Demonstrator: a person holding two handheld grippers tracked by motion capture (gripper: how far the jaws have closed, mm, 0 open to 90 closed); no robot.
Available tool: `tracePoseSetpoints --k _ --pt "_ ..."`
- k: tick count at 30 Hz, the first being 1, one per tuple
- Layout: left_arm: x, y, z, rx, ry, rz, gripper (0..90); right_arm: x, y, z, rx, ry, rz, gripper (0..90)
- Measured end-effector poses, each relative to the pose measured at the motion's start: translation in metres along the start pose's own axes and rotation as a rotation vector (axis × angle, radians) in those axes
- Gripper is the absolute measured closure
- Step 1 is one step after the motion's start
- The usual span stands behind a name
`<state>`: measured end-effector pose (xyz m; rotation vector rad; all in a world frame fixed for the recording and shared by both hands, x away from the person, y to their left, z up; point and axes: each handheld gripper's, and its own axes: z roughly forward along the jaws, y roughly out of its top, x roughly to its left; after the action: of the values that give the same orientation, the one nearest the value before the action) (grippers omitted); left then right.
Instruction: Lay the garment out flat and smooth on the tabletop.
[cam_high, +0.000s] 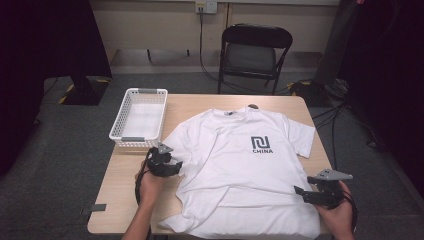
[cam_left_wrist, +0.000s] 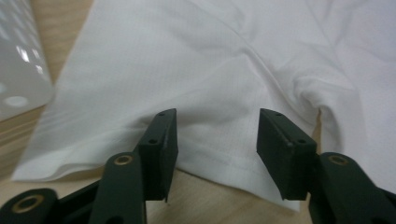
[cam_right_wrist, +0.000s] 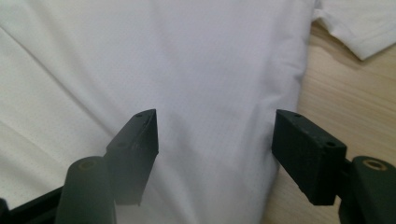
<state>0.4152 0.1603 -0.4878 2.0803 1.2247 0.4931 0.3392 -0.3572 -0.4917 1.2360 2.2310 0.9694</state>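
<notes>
A white T-shirt (cam_high: 240, 165) with a dark "CHINA" logo lies spread face up on the wooden table (cam_high: 120, 185), collar toward the far edge. My left gripper (cam_high: 172, 167) is open at the hem of the shirt's left sleeve (cam_left_wrist: 140, 93), its jaws straddling the sleeve edge just above the cloth. My right gripper (cam_high: 300, 192) is open over the shirt's lower right side, near its side edge (cam_right_wrist: 289, 93). In the left gripper view the gripper (cam_left_wrist: 217, 140) holds nothing. In the right gripper view the gripper (cam_right_wrist: 215, 140) is also free of cloth.
A white plastic basket (cam_high: 140, 117) stands at the table's far left, close to the left sleeve. A black folding chair (cam_high: 252, 52) sits beyond the table's far edge. Bare wood (cam_right_wrist: 345, 93) shows to the right of the shirt. The shirt's hem hangs over the near edge.
</notes>
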Motion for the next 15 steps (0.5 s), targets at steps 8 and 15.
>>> tracePoseSetpoints --k 8,15 --pt "0.023 -0.003 -0.009 0.044 0.061 0.015 77.6 0.000 -0.004 0.001 0.003 -0.006 -0.011 28.6" --pt "0.043 -0.007 -0.016 0.034 0.077 -0.007 48.3 -0.004 -0.007 0.001 0.010 -0.006 0.002 26.9"
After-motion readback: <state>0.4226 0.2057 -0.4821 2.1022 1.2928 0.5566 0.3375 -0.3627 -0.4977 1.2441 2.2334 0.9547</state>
